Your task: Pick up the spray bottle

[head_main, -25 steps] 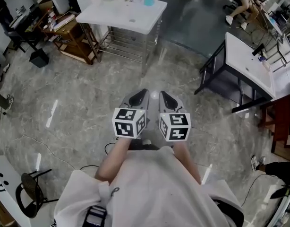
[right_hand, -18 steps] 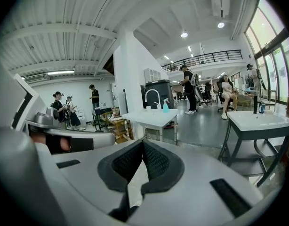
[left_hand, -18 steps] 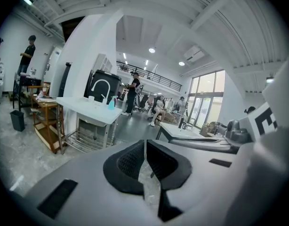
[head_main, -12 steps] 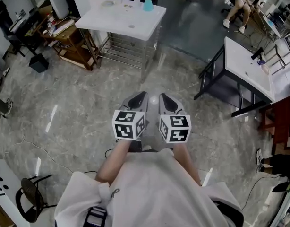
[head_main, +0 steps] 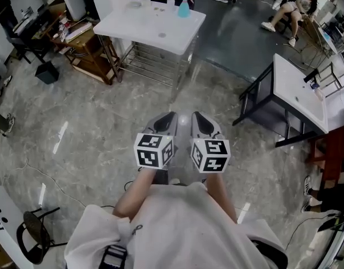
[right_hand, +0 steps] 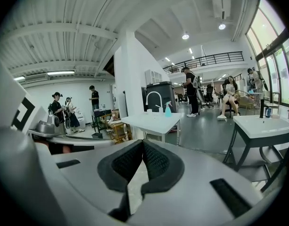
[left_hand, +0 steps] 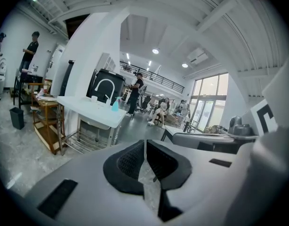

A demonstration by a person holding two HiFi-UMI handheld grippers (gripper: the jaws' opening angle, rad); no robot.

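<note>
Left gripper (head_main: 168, 117) and right gripper (head_main: 196, 118) both have jaws together and empty, well short of the spray bottle (head_main: 184, 7) near the white table's (head_main: 152, 27) far right corner, so I'd close in, open the right wide, then clamp the body squarely.

Open-plan lab or workshop hall, loft-style. Exposed ceiling beams (right_hand: 78, 32) overhead; mezzanine railing (right_hand: 205, 58) and tall windows (right_hand: 271, 41) far ahead of right gripper (head_main: 197, 116). Grey marbled floor (head_main: 105, 122) below, loose cables (head_main: 54, 175) trailing. White work table (head_main: 155, 27) on steel frame straight ahead; second white table (head_main: 298, 86) off to right. Cluttered wooden rack (head_main: 85, 41) ahead-left of left gripper (head_main: 169, 116). Standing people (right_hand: 189, 91) and seated person (right_hand: 229, 98) beyond tables.
</note>
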